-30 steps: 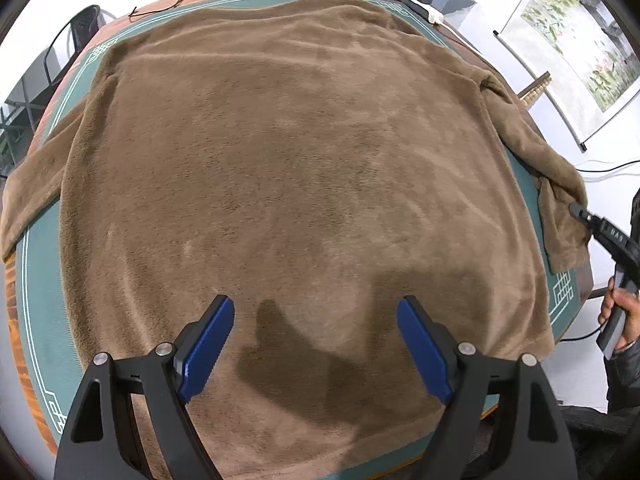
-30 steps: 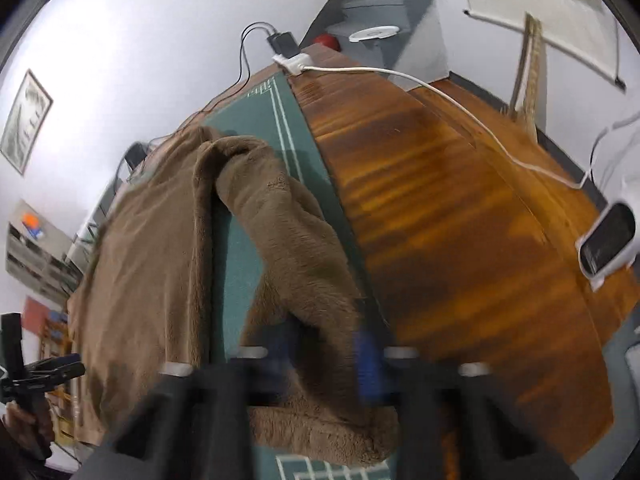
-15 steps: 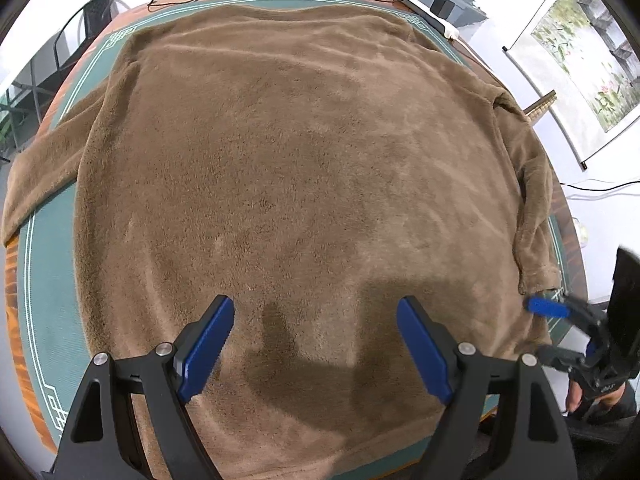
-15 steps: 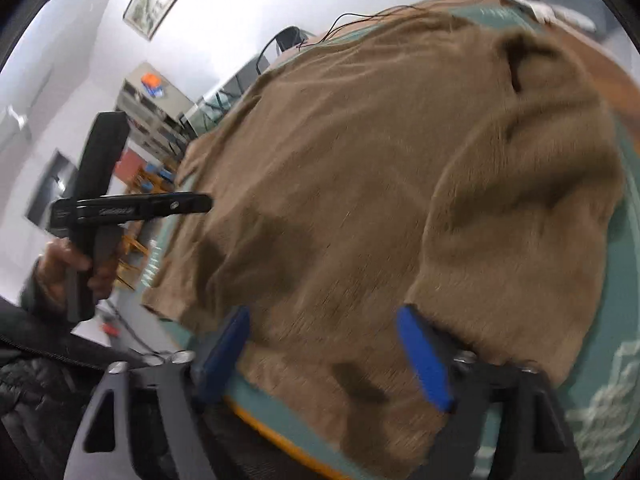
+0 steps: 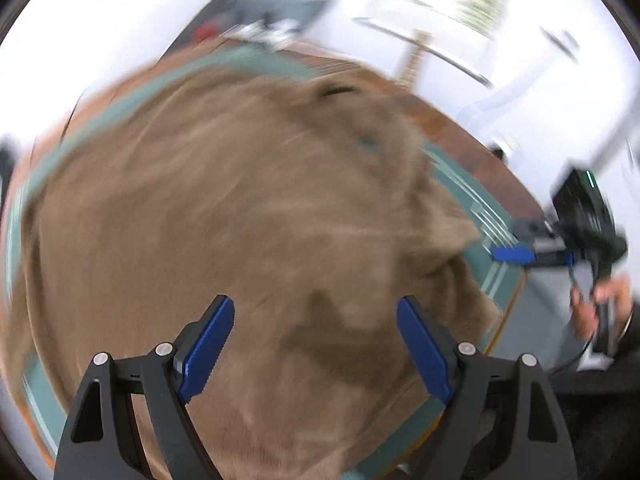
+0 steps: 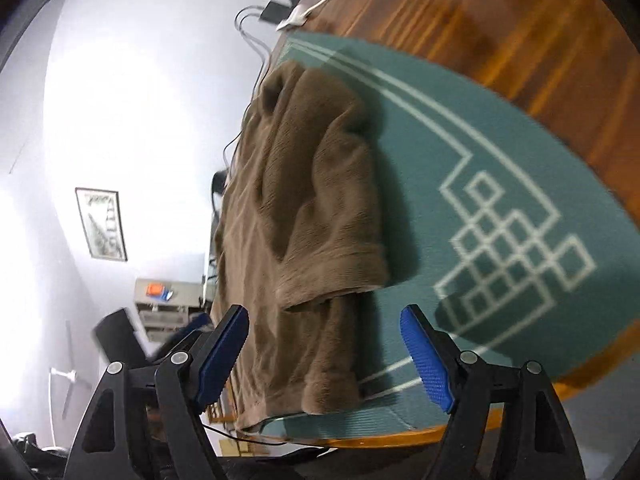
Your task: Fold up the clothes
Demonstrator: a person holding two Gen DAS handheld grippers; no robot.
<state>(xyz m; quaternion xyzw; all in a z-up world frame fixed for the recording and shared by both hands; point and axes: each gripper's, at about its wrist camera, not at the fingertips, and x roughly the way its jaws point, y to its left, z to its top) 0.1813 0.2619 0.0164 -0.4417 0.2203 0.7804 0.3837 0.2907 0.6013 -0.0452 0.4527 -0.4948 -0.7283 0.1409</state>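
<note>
A brown fleece sweater [image 5: 224, 208] lies spread on a teal mat [image 5: 472, 196]; this left wrist view is blurred by motion. My left gripper [image 5: 314, 312] hangs open above the sweater's near part, nothing between its fingers. In the right wrist view the sweater [image 6: 280, 184] has one sleeve folded over its body, the cuff [image 6: 336, 272] lying flat. My right gripper [image 6: 324, 360] is open, apart from the cloth, with the sweater's near corner seen between its fingers. The right gripper [image 5: 510, 256] also shows at the mat's right edge, held by a hand [image 5: 600, 300].
The mat [image 6: 500, 152], with white line patterns, covers a wooden table [image 6: 500, 32]. A white power strip [image 6: 298, 18] and cables lie at the far end. A framed picture [image 6: 102, 224] hangs on the wall, with shelves [image 6: 160, 300] below it.
My right gripper has opened and let go of the sleeve, which now lies folded on the sweater. It has drawn back to the table's corner. The left gripper has swung and rolled, still open.
</note>
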